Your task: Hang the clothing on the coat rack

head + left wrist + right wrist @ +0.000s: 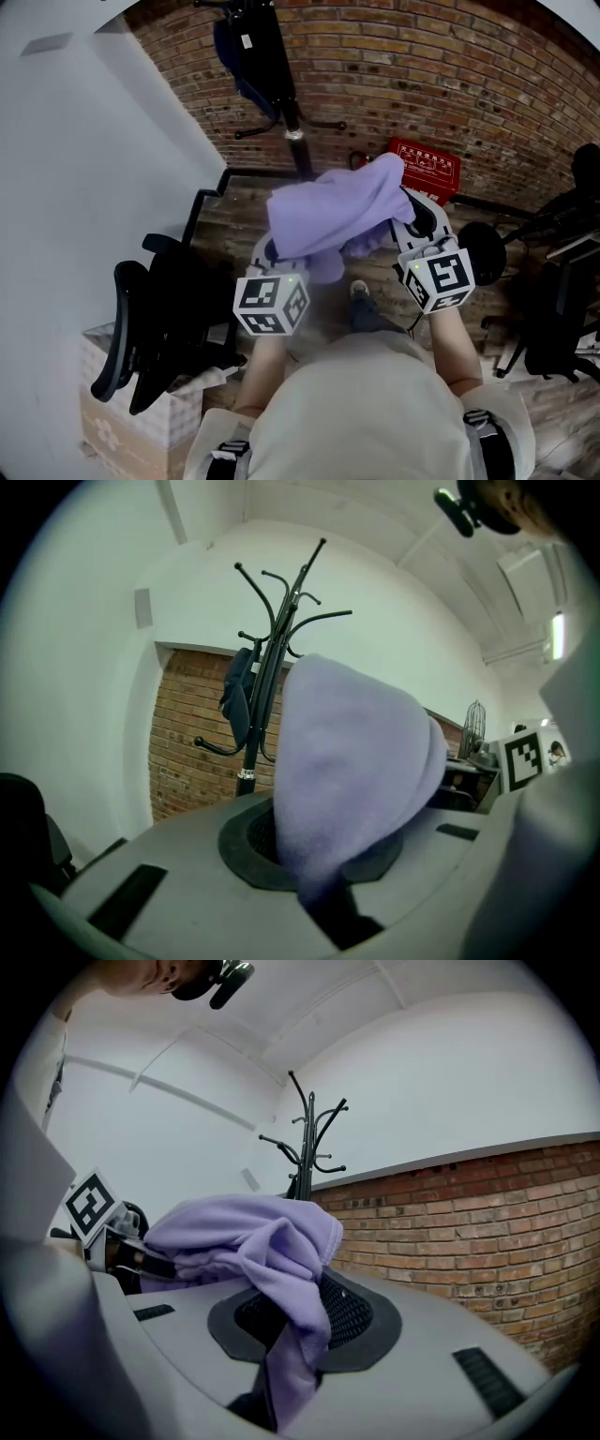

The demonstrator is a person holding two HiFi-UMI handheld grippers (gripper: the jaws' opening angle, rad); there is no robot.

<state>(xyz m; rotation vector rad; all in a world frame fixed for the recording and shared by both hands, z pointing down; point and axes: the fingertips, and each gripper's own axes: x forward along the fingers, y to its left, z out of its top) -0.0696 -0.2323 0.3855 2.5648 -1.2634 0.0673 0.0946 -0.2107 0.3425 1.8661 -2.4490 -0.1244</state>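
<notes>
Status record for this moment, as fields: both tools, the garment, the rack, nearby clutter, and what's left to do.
left tool: shut on the purple garment
right tool: shut on the purple garment, at its other side
garment state: bunched, held up between the two tools, not on the rack
coat rack: ahead, by the brick wall; a dark blue item hangs on it
clutter: red box to the right of the rack in the head view; black chair at the left
left to do: garment not yet hung

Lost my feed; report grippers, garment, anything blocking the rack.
Left gripper, right gripper shut on purple garment. Not yet hung. Coat rack ahead, dark garment on it.
</notes>
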